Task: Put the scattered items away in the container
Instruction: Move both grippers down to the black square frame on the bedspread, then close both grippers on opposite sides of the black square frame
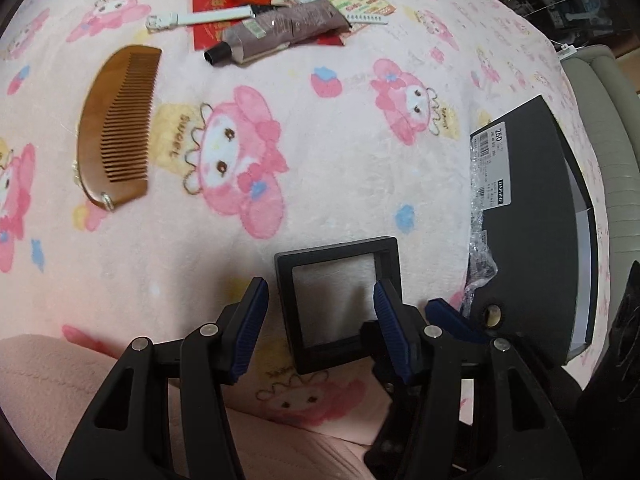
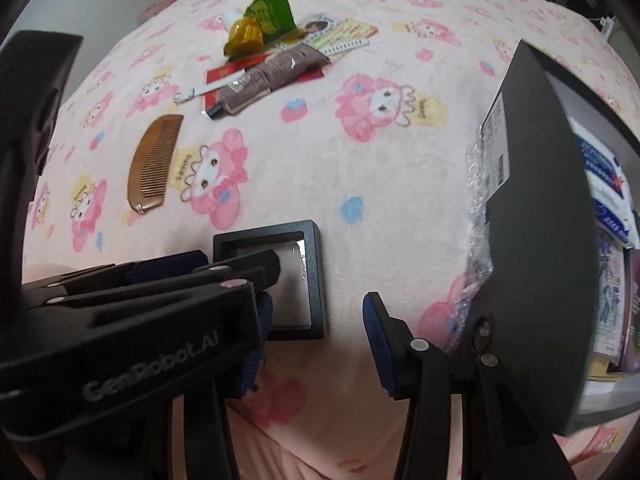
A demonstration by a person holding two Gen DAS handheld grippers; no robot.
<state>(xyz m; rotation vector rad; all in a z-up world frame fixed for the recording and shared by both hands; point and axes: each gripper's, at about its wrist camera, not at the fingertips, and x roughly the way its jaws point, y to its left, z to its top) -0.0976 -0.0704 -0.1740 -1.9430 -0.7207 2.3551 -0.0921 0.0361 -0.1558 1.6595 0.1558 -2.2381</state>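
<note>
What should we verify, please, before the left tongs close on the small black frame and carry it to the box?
1. Left tongs open: ok, pads spread.
2. Frame between the pads: cannot tell; the black square frame sits near the right pad, and whether that pad is outside its edge is unclear.
3. Frame free of other items: ok, it lies alone on the pink blanket.
4. Right tongs out of the way: not ok, they hover open right beside the frame.
5. Box ready: ok, the dark box is open, with packets inside.
6. Remaining items: not ok, the wooden comb and brown tube are still out.
</note>
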